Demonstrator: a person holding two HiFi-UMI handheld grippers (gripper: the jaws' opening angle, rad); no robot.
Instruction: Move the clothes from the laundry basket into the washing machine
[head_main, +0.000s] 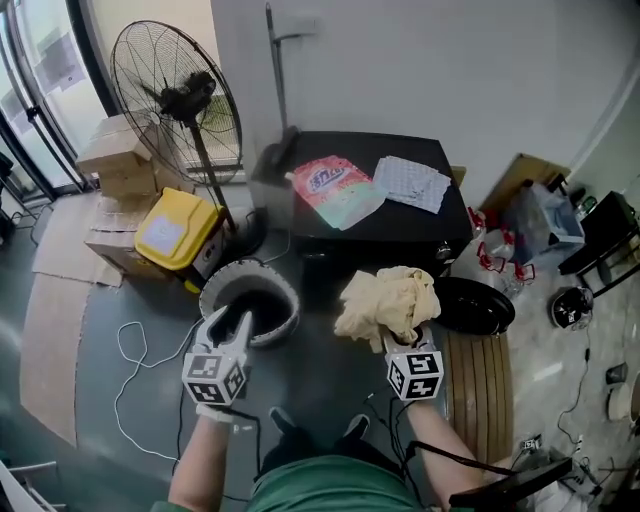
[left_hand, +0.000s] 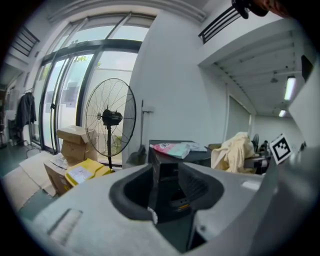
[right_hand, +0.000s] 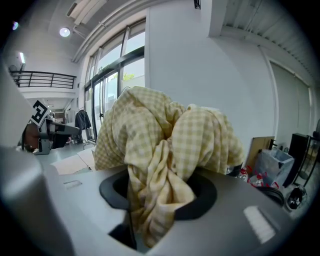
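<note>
A bunched yellow checked cloth (head_main: 390, 300) hangs from my right gripper (head_main: 408, 345), whose jaws are shut on it. In the right gripper view the cloth (right_hand: 165, 135) fills the gap of the gripper (right_hand: 160, 200) and hides most of what lies ahead. My left gripper (head_main: 230, 322) stands open and empty, its jaws over the near rim of a round white tub with a dark inside (head_main: 285, 290). In the left gripper view nothing lies between the jaws of that gripper (left_hand: 167, 197), and the cloth (left_hand: 232, 150) shows at the right. A shallow black round basket (head_main: 475, 305) lies just right of the cloth.
A black cabinet (head_main: 400, 220) stands behind the tub, with a pink bag (head_main: 330, 188) and a patterned sheet (head_main: 410, 182) on top. A standing fan (head_main: 175, 95), a yellow box (head_main: 178, 228) and cardboard boxes (head_main: 115, 155) are at the left. A white cable (head_main: 125, 370) trails over the floor.
</note>
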